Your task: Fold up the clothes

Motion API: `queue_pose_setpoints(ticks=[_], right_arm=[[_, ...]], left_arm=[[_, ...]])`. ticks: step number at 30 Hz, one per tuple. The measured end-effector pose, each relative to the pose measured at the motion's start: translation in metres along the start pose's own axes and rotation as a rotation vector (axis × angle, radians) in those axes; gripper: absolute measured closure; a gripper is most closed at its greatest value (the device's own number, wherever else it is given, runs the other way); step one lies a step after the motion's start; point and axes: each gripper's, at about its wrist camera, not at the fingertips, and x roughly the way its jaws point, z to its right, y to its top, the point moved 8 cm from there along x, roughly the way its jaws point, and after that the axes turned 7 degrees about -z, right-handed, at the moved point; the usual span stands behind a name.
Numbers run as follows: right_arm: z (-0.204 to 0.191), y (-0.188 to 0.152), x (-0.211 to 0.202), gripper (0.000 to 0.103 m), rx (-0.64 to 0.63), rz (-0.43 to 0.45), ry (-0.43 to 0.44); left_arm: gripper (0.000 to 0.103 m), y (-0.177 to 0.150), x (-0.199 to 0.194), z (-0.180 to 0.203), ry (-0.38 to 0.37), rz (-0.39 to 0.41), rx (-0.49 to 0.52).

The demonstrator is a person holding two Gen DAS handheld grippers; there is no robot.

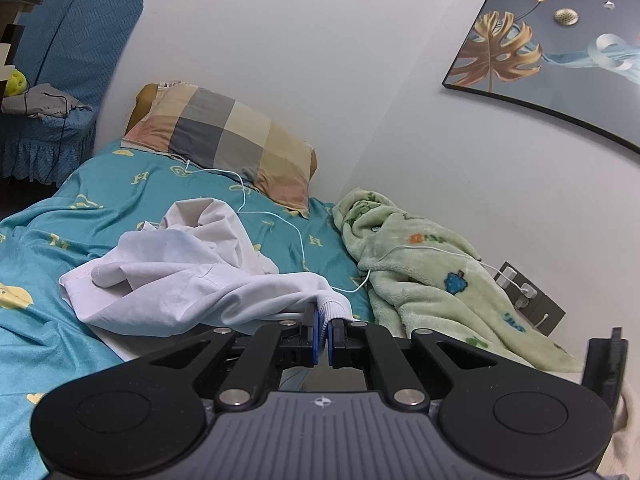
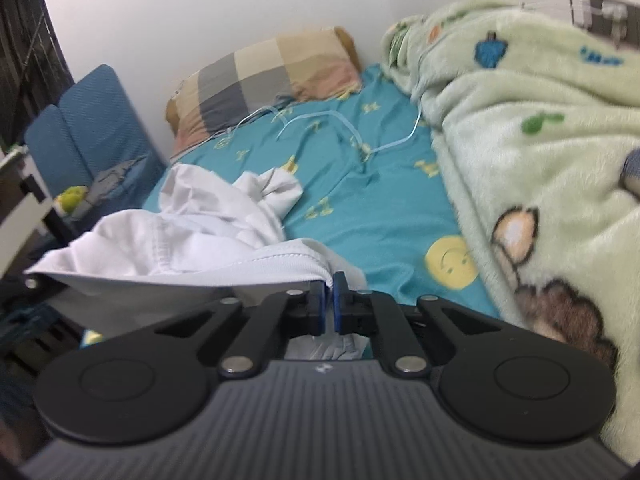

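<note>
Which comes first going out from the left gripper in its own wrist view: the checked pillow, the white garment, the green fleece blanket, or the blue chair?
From the left gripper, shut on the garment's cuff:
1. White garment, at the fingertips, spreading left.
2. Green fleece blanket, just right, along the wall.
3. Checked pillow, ahead at the bed's head.
4. Blue chair, far left, beyond the bed.

On the bed sheet (image 1: 48, 216) lie one white garment (image 1: 172, 276), one checked pillow (image 1: 224, 136), one green fleece blanket (image 1: 432, 280) and one white cable (image 1: 280, 220). One framed picture (image 1: 552, 48) hangs on the wall; one blue chair (image 1: 72, 60) stands beyond the bed.
</note>
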Motion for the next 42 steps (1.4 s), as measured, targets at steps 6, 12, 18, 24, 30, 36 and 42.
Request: queue_pose_setpoints(ticks=[6,12,18,24,30,36,42], right_arm=[[0.006,0.003,-0.011,0.097,-0.136,-0.122,0.024],[0.012,-0.008,-0.012,0.096,-0.425,-0.221,-0.065],[0.032,-0.023,-0.014,0.094,-0.233,-0.242,0.051],[0.042,-0.036,0.005,0.067,0.03,-0.271,0.032],[0.04,-0.052,0.028,0.062,0.289,-0.271,0.059],[0.03,-0.057,0.032,0.062,0.23,-0.145,-0.057],[0.049,-0.043,0.001,0.062,0.208,-0.038,-0.098]], left_arm=[[0.099,0.001,0.0,-0.003,0.01,0.0,0.008],[0.099,-0.002,0.004,0.002,-0.019,-0.015,0.037],[0.099,-0.004,0.007,0.0,-0.018,-0.021,0.047],[0.099,-0.002,0.006,-0.001,-0.008,-0.004,0.037],[0.099,0.001,0.003,-0.006,0.007,0.014,0.011],[0.099,0.007,-0.002,-0.012,0.028,0.046,-0.026],[0.099,0.015,-0.012,-0.022,0.04,0.101,-0.093]])
